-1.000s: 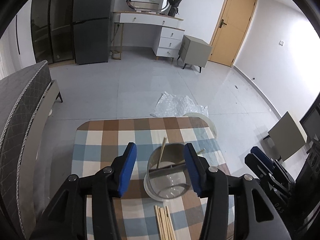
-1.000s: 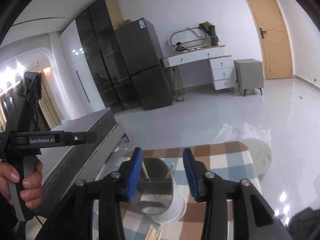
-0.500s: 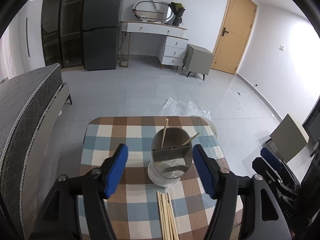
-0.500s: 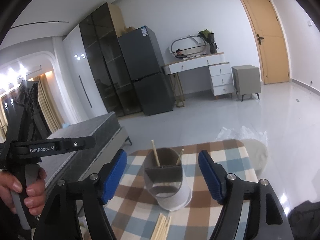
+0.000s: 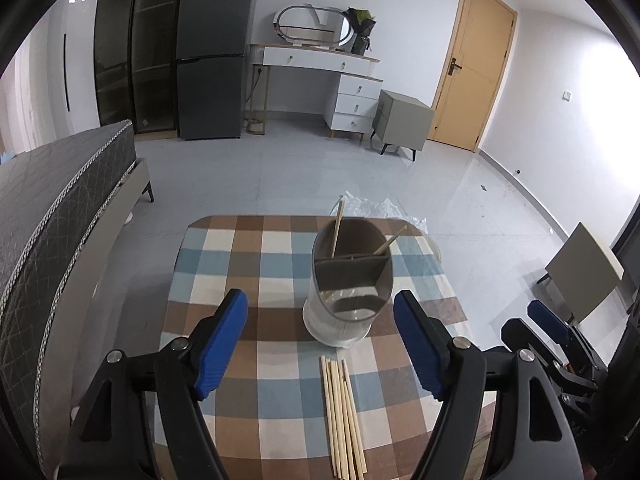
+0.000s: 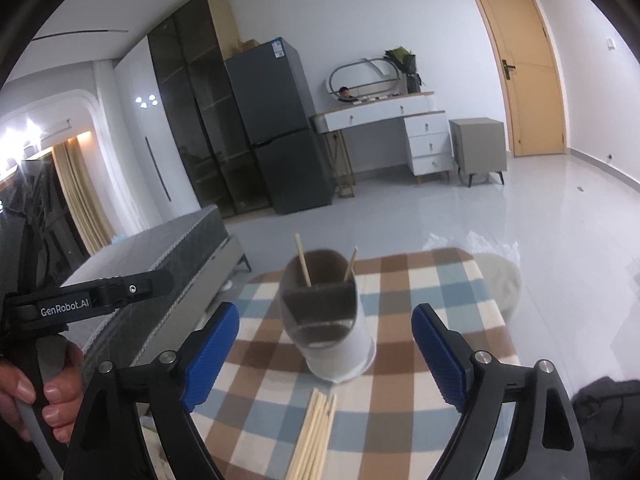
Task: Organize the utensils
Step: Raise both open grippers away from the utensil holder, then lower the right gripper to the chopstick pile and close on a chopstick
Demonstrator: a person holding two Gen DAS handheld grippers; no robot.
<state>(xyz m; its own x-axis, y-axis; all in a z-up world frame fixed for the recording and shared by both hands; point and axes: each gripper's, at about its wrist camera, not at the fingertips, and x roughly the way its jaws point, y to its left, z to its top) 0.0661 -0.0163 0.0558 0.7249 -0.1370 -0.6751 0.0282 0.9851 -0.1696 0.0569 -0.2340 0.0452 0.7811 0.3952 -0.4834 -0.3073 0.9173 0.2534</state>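
Left gripper point(image 5: 320, 344): blue pads spread wide, jaws opening, nothing between them, nothing touched; poised over the near half of the table point(image 5: 224, 240), aimed down at it. Also seen from the right wrist view as a black body marked "GenRobot.AI" point(image 6: 80, 300), carried in a hand point(image 6: 44, 392) at the table's left edge.

Right gripper point(image 6: 324, 352): blue pads spread wider, jaws opening, empty, clear of all contact; raised above the near edge of the table point(image 6: 460, 280). Tips visible past the table's right edge in the left wrist view point(image 5: 556, 332).

Utensil holder point(image 5: 350, 280) point(image 6: 324, 312): grey oval cup with inner divider, seated in a white base, upright near the middle of the table, toward the far right corner; not gripped, apart from both sets of pads.

Two chopsticks point(image 5: 338, 232) point(image 6: 303, 260): standing tilted in the holder's far compartment, one to each side.

Loose chopsticks point(image 5: 342, 412) point(image 6: 316, 432): pale wooden bundle lying flat, roughly parallel, just in front of the holder, running to the near edge.

Table covering: checked cloth in brown, blue and cream.
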